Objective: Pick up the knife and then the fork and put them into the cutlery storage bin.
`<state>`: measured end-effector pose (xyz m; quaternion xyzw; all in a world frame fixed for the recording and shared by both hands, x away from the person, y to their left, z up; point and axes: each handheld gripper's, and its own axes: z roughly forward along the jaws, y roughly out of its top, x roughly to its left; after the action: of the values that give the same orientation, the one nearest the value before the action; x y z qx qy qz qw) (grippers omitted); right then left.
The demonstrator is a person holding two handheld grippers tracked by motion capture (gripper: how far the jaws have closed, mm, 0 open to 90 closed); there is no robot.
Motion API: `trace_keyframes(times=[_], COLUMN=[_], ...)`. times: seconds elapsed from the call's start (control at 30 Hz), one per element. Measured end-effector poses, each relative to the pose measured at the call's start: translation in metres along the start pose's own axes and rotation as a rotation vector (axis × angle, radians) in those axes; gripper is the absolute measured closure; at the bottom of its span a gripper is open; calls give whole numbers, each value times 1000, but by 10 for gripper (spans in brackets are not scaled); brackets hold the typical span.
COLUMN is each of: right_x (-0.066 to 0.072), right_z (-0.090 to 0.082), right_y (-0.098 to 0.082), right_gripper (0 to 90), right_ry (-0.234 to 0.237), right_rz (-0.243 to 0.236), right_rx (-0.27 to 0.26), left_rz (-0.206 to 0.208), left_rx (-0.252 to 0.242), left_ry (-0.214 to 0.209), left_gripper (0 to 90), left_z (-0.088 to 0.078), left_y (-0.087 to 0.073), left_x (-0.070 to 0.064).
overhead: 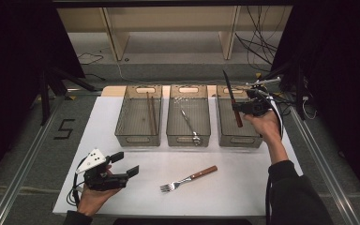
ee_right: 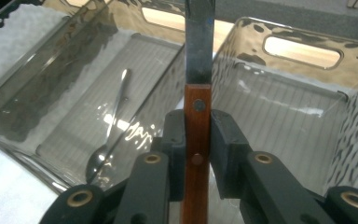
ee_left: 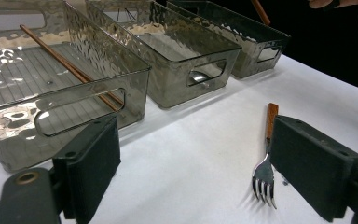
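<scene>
While fingers (ee_right: 216,135) clamp knife (ee_right: 197,126), blade up

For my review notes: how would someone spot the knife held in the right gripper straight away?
Find the three clear bins in a row at the table's far edge. Above the rightmost bin, the right gripper clamps the knife by its handle. Unlike the fork lying on the table, it is held aloft and has a dark blade.

My high view looks forward and down over the whole counter (overhead: 243,187). My left gripper view sits low, facing three bins (ee_left: 191,51) and a fork (ee_left: 265,175), both shared. My right gripper view looks closely into two bins.
</scene>
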<state>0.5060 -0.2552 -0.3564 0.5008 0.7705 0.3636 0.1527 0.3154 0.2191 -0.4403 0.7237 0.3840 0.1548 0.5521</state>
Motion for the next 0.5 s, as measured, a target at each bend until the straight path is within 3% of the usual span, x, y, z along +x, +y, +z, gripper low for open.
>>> trace_keyframes(times=[0.5], right_x=[-6], right_z=[12], right_y=[-1], right_gripper=[773], right_ry=[-30], right_rz=[28], right_rx=[42], left_rz=[0], left_rx=[0], left_ry=[-1], left_gripper=[162], left_z=[0], left_y=[0], left_x=[0])
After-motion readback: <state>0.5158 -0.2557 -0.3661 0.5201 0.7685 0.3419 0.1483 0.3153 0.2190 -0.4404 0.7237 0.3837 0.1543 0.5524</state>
